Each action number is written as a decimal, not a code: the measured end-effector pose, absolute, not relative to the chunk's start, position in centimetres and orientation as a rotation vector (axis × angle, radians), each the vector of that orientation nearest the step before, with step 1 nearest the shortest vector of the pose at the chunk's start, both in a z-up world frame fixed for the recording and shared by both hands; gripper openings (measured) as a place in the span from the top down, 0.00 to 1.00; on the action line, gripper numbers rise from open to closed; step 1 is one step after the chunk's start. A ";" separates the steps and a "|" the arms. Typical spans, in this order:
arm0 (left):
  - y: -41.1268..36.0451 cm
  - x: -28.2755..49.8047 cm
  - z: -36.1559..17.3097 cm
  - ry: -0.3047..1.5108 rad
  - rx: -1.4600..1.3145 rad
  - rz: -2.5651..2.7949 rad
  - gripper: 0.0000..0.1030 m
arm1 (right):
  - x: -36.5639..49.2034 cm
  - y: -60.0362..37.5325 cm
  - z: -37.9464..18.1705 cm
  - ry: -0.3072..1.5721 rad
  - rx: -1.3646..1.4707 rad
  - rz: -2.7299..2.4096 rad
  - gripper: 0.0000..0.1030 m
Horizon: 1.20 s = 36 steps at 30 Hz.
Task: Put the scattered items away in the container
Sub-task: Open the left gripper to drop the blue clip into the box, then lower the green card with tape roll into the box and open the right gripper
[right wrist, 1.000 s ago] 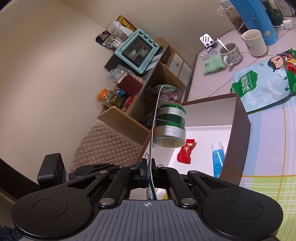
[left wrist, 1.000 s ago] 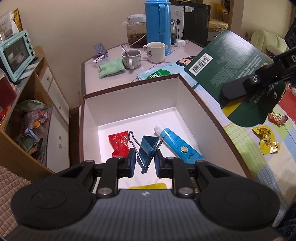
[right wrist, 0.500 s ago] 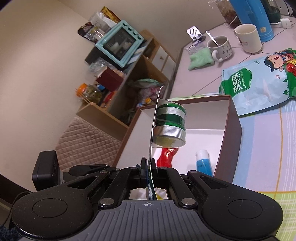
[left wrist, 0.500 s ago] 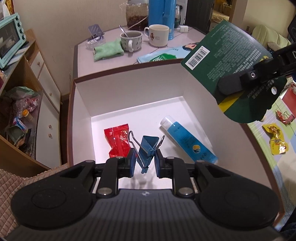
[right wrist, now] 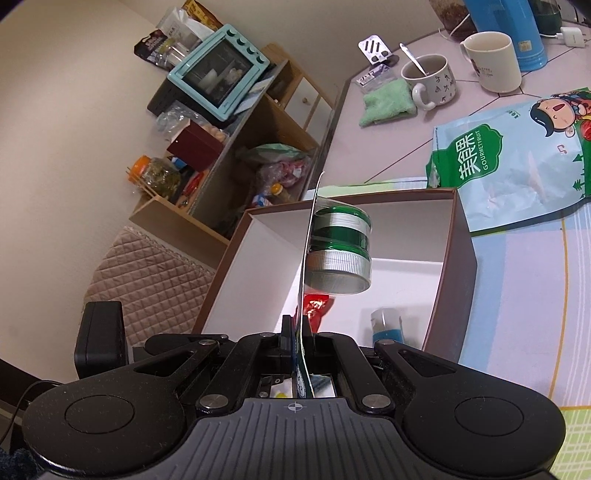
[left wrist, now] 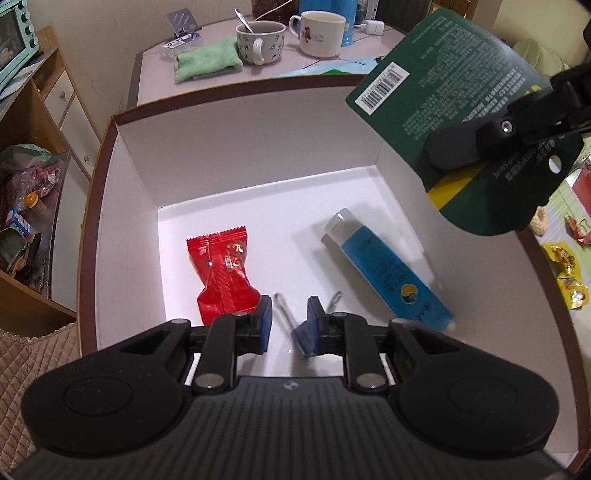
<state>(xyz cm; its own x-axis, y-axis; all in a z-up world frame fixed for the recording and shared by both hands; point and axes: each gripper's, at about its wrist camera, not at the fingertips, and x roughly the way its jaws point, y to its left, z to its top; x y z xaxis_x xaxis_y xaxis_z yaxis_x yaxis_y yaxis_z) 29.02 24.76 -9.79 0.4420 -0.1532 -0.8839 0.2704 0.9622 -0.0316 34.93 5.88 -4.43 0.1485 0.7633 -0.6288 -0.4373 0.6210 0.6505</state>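
Observation:
The brown-rimmed box (left wrist: 110, 192) with a white inside holds a red candy packet (left wrist: 221, 273) and a blue tube (left wrist: 388, 277). My left gripper (left wrist: 289, 325) hangs open just above the box floor. A blue binder clip (left wrist: 304, 336) shows blurred below it, by the right finger, with neither pad touching it. My right gripper (right wrist: 301, 339) is shut on the edge of a dark green card pack (left wrist: 461, 103) with a small green jar (right wrist: 338, 247) on its front. It holds the pack above the box's right wall (right wrist: 458, 258). The red packet (right wrist: 314, 308) and tube (right wrist: 386, 325) lie below.
Behind the box stand two mugs (left wrist: 258, 40), a green cloth (left wrist: 207, 64) and a blue flask (right wrist: 506, 29). A snack bag (right wrist: 517, 155) lies on the table. Wrapped sweets (left wrist: 565, 273) sit on the checked cloth to the right. A shelf with a small oven (right wrist: 221, 70) stands left.
My left gripper has moved lower into the box and opened, and the binder clip has dropped from its pads. The right gripper has carried the card pack closer over the box.

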 end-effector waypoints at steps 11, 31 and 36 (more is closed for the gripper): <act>25.0 28.8 -9.3 1.075 0.112 -0.231 0.64 | 35.6 6.8 -5.0 1.139 0.298 0.901 1.00; 26.7 26.9 -7.3 1.067 0.050 -0.223 0.55 | 31.5 16.6 -8.9 0.734 -0.942 0.980 1.00; 26.7 26.8 -7.2 1.064 0.045 -0.224 0.55 | 31.7 15.7 -8.7 0.771 -0.843 1.003 0.64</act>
